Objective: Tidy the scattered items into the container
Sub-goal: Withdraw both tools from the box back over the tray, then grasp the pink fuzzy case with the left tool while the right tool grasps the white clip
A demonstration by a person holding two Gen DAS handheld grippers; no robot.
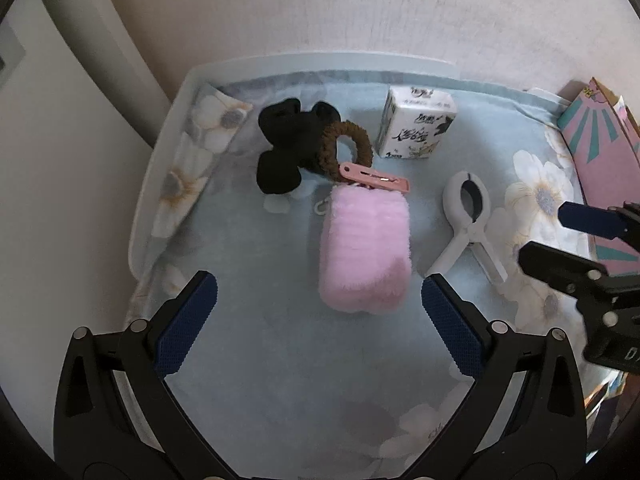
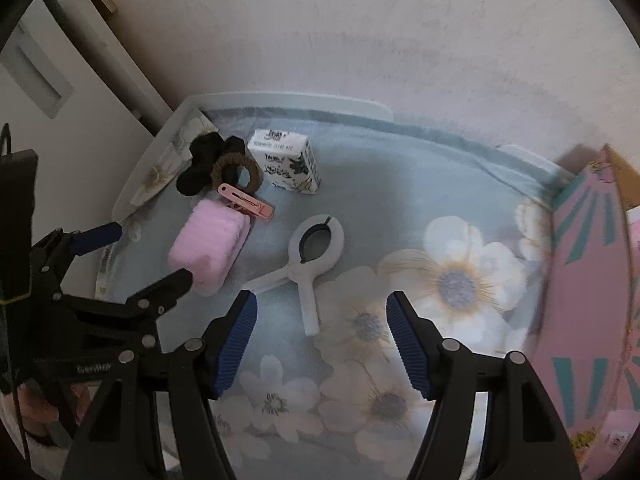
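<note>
Floral blue cloth [image 2: 452,280], white clamp [image 2: 316,248], pink pouch [image 1: 364,252], both grippers spread.

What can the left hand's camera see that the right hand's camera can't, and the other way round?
Only the left wrist view shows the left gripper head-on, open around the near end of the fluffy pink pouch. Only the right wrist view shows the big white flower printed on the cloth and more of the pink box. Both share the white clamp, tissue pack, brown hair tie, pink clip and black cloth.
</note>
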